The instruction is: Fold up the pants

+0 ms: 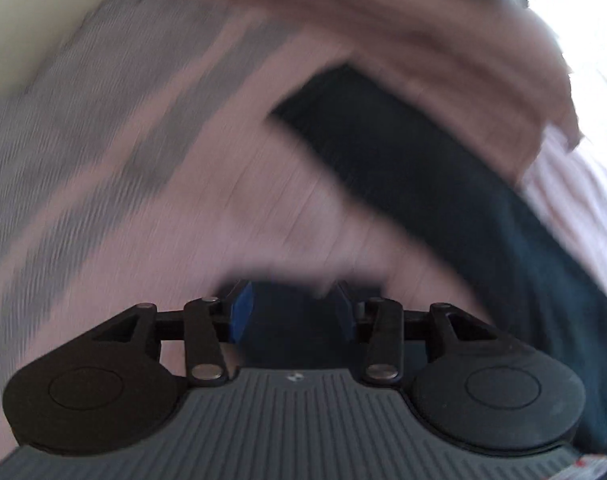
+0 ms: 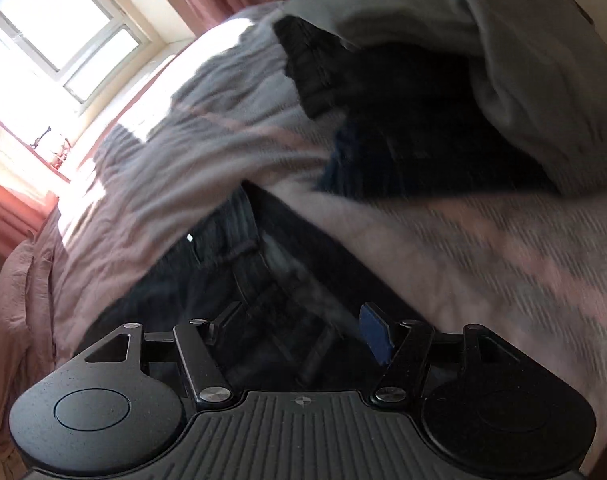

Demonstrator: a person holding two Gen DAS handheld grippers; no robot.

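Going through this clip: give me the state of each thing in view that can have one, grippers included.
Left gripper: open, nothing pinched between its pads.
Right gripper: open, over the pants, pads not pressing on them.
Pants: dark, lying on the bed, partly covered by bedding.
Bedspread: striped, rumpled.
Window: shut as far as visible, bright daylight.

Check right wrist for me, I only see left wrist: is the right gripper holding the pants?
Observer: No. The right gripper is open over dark jeans, nothing pinched.
Operator: Other clothes near?
Observer: A black garment with a ribbed band lies beyond, partly under a grey cloth.
Operator: Light source?
Observer: A window, upper left of that view.
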